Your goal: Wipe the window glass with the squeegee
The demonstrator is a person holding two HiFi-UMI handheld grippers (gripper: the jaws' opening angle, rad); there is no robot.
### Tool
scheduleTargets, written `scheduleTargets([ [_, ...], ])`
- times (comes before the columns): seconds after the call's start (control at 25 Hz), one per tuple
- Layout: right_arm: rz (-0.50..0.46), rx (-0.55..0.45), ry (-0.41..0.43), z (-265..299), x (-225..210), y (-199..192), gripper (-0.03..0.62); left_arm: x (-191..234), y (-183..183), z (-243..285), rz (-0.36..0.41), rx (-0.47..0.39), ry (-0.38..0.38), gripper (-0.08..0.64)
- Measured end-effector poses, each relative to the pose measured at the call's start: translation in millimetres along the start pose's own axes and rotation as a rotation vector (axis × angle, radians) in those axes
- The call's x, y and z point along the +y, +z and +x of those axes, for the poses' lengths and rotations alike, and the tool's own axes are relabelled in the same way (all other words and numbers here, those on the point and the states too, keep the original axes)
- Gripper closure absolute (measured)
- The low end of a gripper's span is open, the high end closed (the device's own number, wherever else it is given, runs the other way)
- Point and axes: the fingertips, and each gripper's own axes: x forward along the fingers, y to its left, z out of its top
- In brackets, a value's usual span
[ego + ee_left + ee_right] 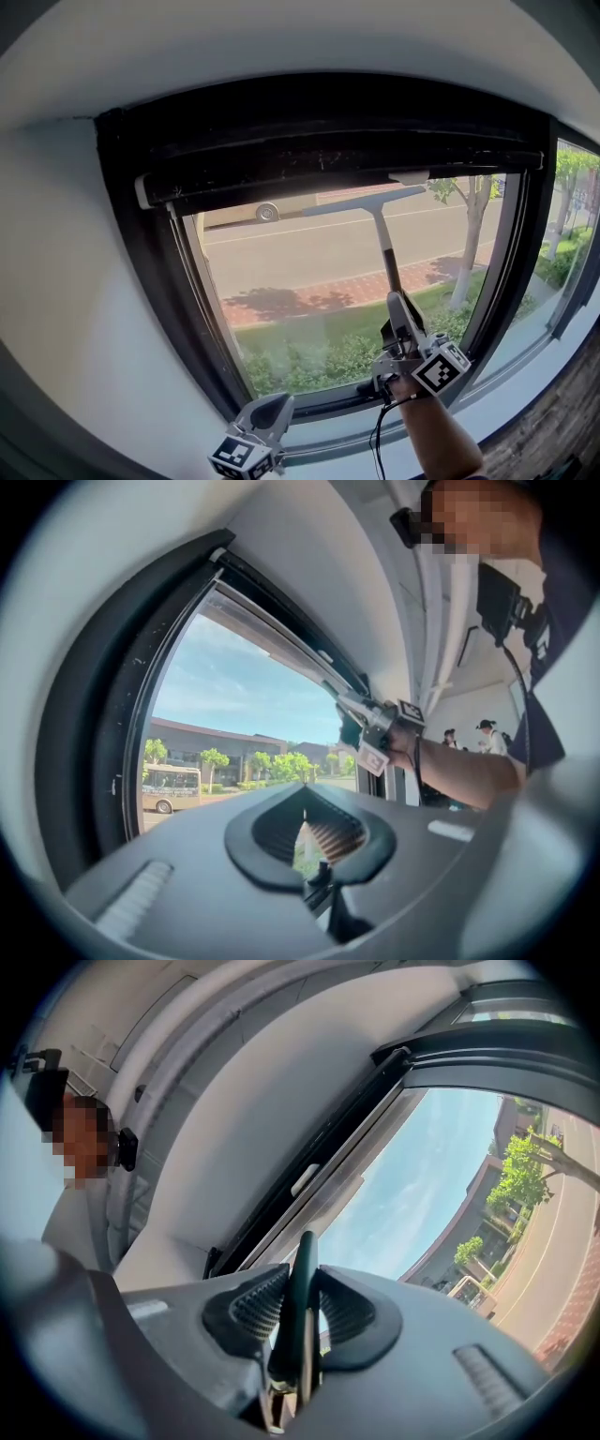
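Head view shows the clear window glass [309, 281] set in a black window frame [141, 244], with a white wall [56, 281] around it. We find the T-shaped squeegee [380, 230], with its pale grey blade bar and dark straight handle, standing nearly upright against the glass. Its blade bar lies along the upper edge of the pane, just under the top rail of the frame, with the right end slightly higher. The handle runs down to the grey two-jaw right gripper [396, 302], which sits in front of the lower right part of the pane.

Right gripper view confirms the grip: the two ribbed black pads [253, 1305] press on the handle from either side, and the handle rises between them toward the top rail. A bare forearm [436, 431] extends from the right gripper to the bottom edge of the head view, and a thin black cable [379, 439] hangs beside it.

We see the grey two-jaw left gripper [270, 408] held low, in front of the lower left corner of the frame and well apart from the squeegee. Left gripper view shows its pad tips meeting with nothing between them; only greenery shows through the small gap lower down.

Through the glass we see a grey road [319, 246], a red brick pavement [309, 298], a green lawn [319, 333] and trees [469, 225].
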Motion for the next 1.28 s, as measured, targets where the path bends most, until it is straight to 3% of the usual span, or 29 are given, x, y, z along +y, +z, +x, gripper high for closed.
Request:
scheduleTargets([
  [0.48,0.062,0.022,-0.052,-39.7,-11.8,-35.2,0.489,-5.7,-17.3,-18.4,0.016,0.060,0.056,0.555],
  [1.28,0.144,0.110,-0.136,-119.8,-35.7,-99.1,0.489,-26.6,-30.5,-11.9,0.028,0.074,-0.004,0.555],
])
